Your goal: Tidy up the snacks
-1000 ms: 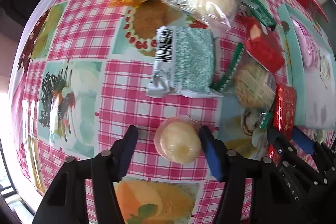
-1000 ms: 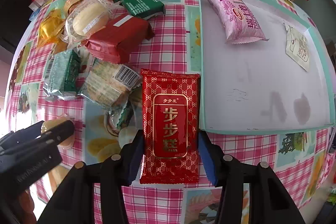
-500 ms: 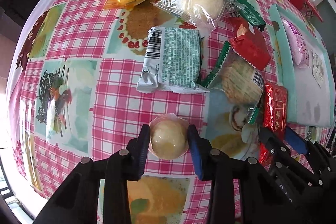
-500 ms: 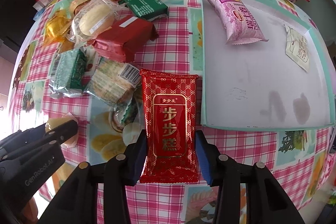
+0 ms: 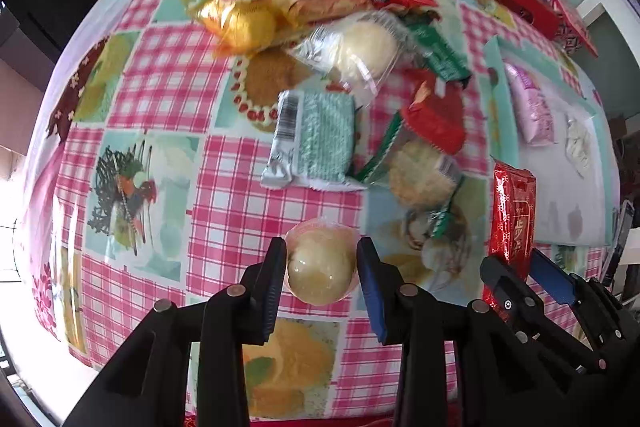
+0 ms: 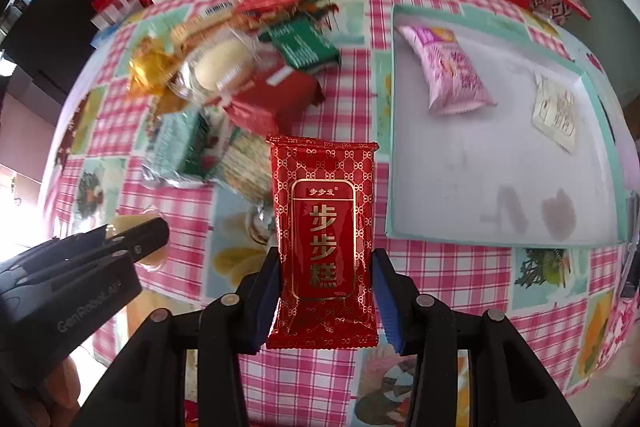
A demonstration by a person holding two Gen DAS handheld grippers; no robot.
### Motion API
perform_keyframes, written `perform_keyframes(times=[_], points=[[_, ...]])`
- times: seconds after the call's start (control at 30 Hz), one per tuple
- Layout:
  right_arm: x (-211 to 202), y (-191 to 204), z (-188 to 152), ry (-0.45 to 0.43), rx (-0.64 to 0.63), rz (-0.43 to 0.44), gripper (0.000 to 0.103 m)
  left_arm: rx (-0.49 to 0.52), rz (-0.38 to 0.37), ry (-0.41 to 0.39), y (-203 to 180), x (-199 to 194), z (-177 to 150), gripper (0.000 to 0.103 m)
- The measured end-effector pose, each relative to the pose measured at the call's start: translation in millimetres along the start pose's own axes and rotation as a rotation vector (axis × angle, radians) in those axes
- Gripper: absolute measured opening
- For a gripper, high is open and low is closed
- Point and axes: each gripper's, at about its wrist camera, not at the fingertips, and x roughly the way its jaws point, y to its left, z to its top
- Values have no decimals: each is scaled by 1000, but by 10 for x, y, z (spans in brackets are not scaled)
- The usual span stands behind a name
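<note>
Left wrist view. The left claw (image 5: 322, 267) is clenched on a round pale bun in clear wrap (image 5: 321, 264), one pad pressed to each side, and the bun hangs above the pink checked counter (image 5: 236, 203). Beyond it lies the unsorted heap: a green-white packet (image 5: 316, 143), a gold-wrapped snack (image 5: 236, 19) and a clear-wrapped cream bun (image 5: 360, 51). The right claw (image 5: 516, 267) enters at lower right, grasping a red packet (image 5: 514, 211) seen edge-on.

Right wrist view. The right claw (image 6: 326, 283) grips the red packet (image 6: 324, 239) across its lower half; the packet stands upright between the pads, clear of the counter (image 6: 440, 263). To its right lies the teal-rimmed tray (image 6: 390, 163), which already holds a pink packet (image 6: 448, 75) and a small white sachet (image 6: 556, 111); most of its floor is bare. The left claw (image 6: 138, 239) shows at the left edge.

Step in hand, as judged: both snacks are picked and lifted, ready for carrying to the tray. The next move calls for travel to the right over the tray rim, with enough height to clear it, then setting each snack on bare floor apart from the two packets before the pads part.
</note>
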Motion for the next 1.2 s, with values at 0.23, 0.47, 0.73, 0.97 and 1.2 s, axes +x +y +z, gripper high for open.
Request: perform_keyframes(times=[0.23,0.47,0.73,0.97,1.2], points=[[-212,-214,123,-32,21,8,47,22,-23,-30,-246,-204,147,38],[-284,-720,307,-60,88,-19,47,96,-58,-47,-769,-306,309,38],[-213,-1478,472,-54,186,-103,47,205,-93,-28,-1481,-200,385,38],[-1,-2131,434,-21,266,-165,47,247,-95,16,-1838,93,408,38],[168,-2584,441,8,317,-199,47,278,-97,53,-2094,358,426,38]])
